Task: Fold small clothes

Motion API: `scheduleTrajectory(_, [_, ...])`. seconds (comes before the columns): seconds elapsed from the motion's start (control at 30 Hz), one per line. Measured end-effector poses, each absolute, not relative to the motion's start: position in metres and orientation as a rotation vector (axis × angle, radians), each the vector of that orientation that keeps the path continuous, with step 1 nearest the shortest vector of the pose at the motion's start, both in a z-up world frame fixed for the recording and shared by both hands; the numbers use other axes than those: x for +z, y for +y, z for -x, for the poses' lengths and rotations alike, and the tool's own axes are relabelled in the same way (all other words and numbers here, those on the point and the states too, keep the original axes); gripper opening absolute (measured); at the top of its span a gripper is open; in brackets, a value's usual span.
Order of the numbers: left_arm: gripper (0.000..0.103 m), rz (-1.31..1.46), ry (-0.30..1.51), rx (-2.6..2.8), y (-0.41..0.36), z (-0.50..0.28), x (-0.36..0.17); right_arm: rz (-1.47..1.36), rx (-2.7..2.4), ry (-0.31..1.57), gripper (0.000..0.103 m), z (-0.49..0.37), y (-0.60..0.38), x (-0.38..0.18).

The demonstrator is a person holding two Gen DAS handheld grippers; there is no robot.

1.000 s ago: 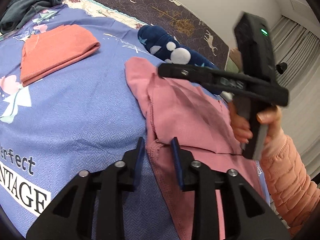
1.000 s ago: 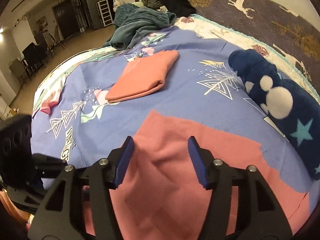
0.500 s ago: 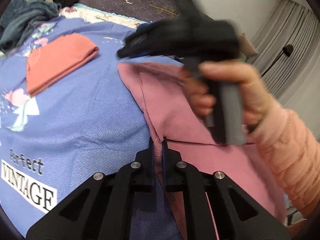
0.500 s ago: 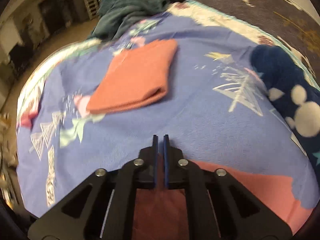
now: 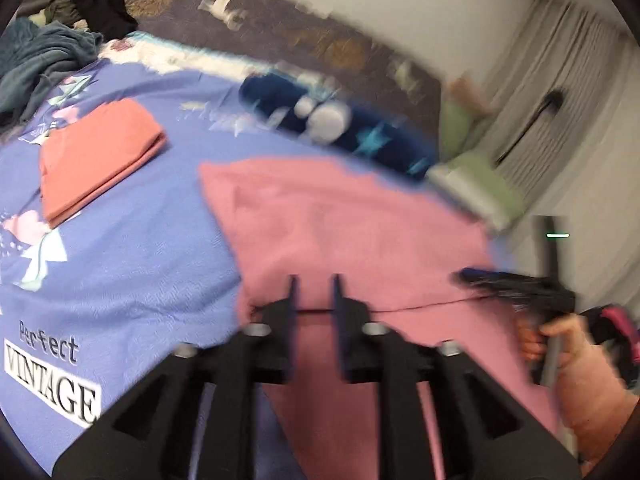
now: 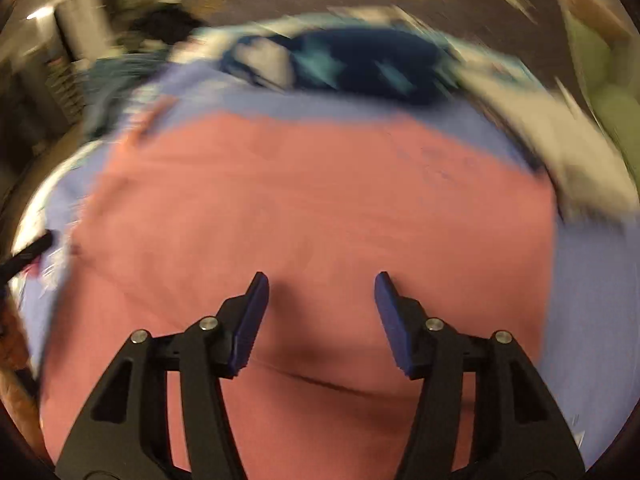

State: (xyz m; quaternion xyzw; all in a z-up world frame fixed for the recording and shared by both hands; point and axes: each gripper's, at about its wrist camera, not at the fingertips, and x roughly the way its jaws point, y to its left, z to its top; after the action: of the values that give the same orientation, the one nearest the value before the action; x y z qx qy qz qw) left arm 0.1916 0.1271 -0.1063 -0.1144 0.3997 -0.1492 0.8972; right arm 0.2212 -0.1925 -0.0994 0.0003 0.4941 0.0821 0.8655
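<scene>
A pink garment lies spread on the blue printed bedspread, with a folded edge running across it near my fingers. My left gripper is open with a narrow gap, over that folded edge. My right gripper is open wide and empty, hovering over the pink garment. The right gripper also shows in the left wrist view, held at the garment's right side. Both views are motion-blurred.
A folded orange garment lies at the left of the bedspread. A dark blue plush blanket with white dots lies behind the pink garment. A teal pile and dark clothes sit far left. Green pillows are at right.
Both grippers were shut on the pink garment half a second ago and have opened. The garment now lies flatter and wider. The right gripper has swung from over the garment to its right side.
</scene>
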Motion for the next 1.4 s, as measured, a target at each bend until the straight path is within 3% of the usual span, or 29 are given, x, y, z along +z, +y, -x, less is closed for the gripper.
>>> scheduleTrajectory(0.1, [0.027, 0.237, 0.843, -0.293, 0.126, -0.195, -0.109, 0.050, 0.229, 0.911, 0.060, -0.206, -0.197, -0.108])
scheduleTrajectory(0.37, [0.028, 0.111, 0.864, -0.235, 0.116, -0.143, -0.095, -0.066, 0.175, 0.910, 0.061, -0.171, -0.215, -0.091])
scheduleTrajectory(0.6, [0.040, 0.195, 0.866, -0.249, 0.135, -0.082, -0.092, -0.061, 0.194, 0.797, 0.061, -0.073, -0.262, -0.069])
scheduleTrajectory(1.0, [0.057, 0.205, 0.921, -0.289, 0.135, -0.013, -0.111, -0.244, 0.190, 0.824, 0.062, 0.026, -0.333, -0.094])
scheduleTrajectory(1.4, [0.059, 0.152, 0.922, -0.416, 0.133, 0.065, -0.115, -0.383, 0.329, 0.845, 0.059, 0.114, -0.349, -0.102])
